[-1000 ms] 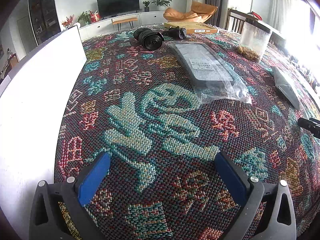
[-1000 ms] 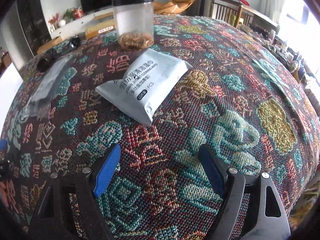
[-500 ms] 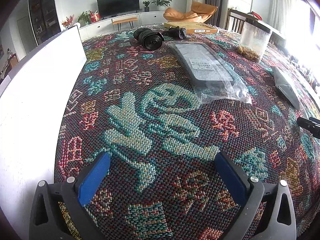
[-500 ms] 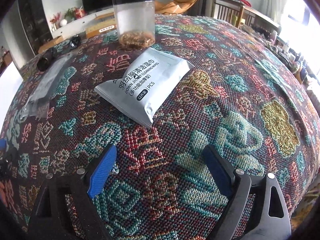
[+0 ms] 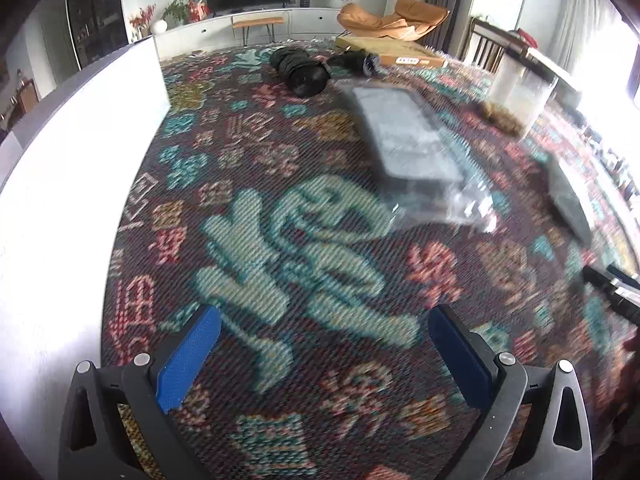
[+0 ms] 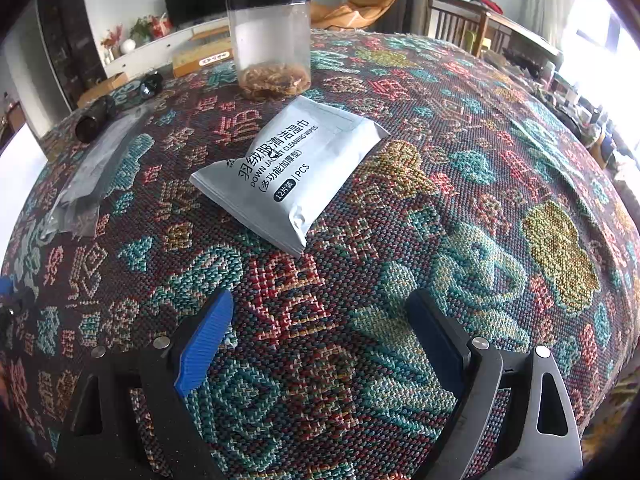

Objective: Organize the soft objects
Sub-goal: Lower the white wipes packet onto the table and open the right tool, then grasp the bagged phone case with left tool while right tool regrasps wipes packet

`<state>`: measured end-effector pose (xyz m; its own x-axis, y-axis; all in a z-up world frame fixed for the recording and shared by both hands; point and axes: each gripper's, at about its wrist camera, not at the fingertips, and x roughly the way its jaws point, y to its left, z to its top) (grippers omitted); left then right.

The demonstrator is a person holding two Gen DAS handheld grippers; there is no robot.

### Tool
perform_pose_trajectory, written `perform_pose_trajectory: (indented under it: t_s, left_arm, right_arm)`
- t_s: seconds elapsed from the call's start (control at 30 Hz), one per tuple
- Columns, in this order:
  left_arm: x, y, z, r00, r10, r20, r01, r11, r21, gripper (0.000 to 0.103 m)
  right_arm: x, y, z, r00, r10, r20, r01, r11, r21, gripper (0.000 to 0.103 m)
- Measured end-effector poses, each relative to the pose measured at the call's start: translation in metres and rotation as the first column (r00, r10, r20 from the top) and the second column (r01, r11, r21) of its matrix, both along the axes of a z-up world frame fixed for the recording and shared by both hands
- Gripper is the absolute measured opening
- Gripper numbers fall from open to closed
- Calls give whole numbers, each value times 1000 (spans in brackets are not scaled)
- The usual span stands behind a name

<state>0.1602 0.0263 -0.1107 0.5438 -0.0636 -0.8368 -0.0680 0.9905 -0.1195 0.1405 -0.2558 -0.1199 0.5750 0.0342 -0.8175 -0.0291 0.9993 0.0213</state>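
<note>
Right wrist view: right gripper point(image 6: 320, 320) spread wide, empty, wet-wipes pack point(image 6: 290, 172) lying flat just ahead on woven tablecloth point(image 6: 480, 200). Left gripper point(image 5: 324, 340) also spread, empty, clear-bagged grey item point(image 5: 412, 140) well ahead.

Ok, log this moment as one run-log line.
left gripper: open, empty | right gripper: open, facing wipes pack, apart | clear bag: on tablecloth

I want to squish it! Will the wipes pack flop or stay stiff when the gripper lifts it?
The wipes pack looks puffy with thin crimped ends, so it would probably sag if lifted by an edge. Its smooth, slightly shiny wrapper may slip. Lying flat, it shouldn't roll.
</note>
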Motion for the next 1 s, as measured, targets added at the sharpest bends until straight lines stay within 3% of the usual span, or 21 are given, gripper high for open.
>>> perform_pose_trajectory:
  t_s: [0.1, 0.2, 0.37, 0.5, 0.6, 0.67, 0.73, 0.8, 0.87, 0.9, 0.97, 1.0]
  left_arm:
    - [31, -7, 38, 996, 8, 84, -3, 999, -52, 103]
    - [83, -17, 53, 996, -31, 82, 37, 997, -67, 103]
    - [162, -39, 24, 991, -102, -81, 96, 992, -83, 102]
    - [183, -57, -11, 982, -91, -166, 99, 994, 37, 102]
    - [175, -61, -15, 990, -84, -117, 96, 990, 100, 103]
    - [167, -61, -17, 991, -103, -80, 111, 988, 108, 103]
    - [160, -61, -18, 991, -126, -53, 132, 984, 121, 103]
    - [157, -61, -16, 990, -131, -47, 136, 983, 123, 101]
    - [150, -64, -11, 988, -154, -28, 157, 979, 129, 80]
    - [148, -66, -9, 986, -167, -31, 170, 975, 144, 79]
    - [141, -66, -4, 983, -178, -36, 181, 971, 159, 78]
    - [137, -63, -2, 984, -177, -29, 180, 972, 153, 78]
  right_arm:
    - [0, 1, 0, 1000, 1, 1, -1, 1000, 0, 92]
    - [0, 1, 1, 1000, 2, 3, -2, 1000, 0, 92]
    - [0, 0, 1, 1000, 2, 3, -2, 1000, 0, 92]
    - [0, -3, 3, 1000, 15, 3, -15, 1000, 25, 91]
    - [-9, -35, 17, 998, -63, 30, 55, 971, 234, 91]
    - [-10, -62, 24, 980, -196, 26, 169, 897, 409, 91]
    - [8, -69, 24, 966, -255, -46, 246, 843, 478, 92]
    - [41, -51, 19, 959, -247, -135, 282, 855, 435, 92]
    - [65, -24, 13, 953, -238, -188, 295, 872, 390, 93]
    - [73, -11, 14, 955, -245, -170, 288, 906, 312, 92]
    - [91, -1, 12, 977, -156, -143, 189, 947, 260, 82]
    - [99, -6, 12, 980, -149, -128, 175, 959, 224, 64]
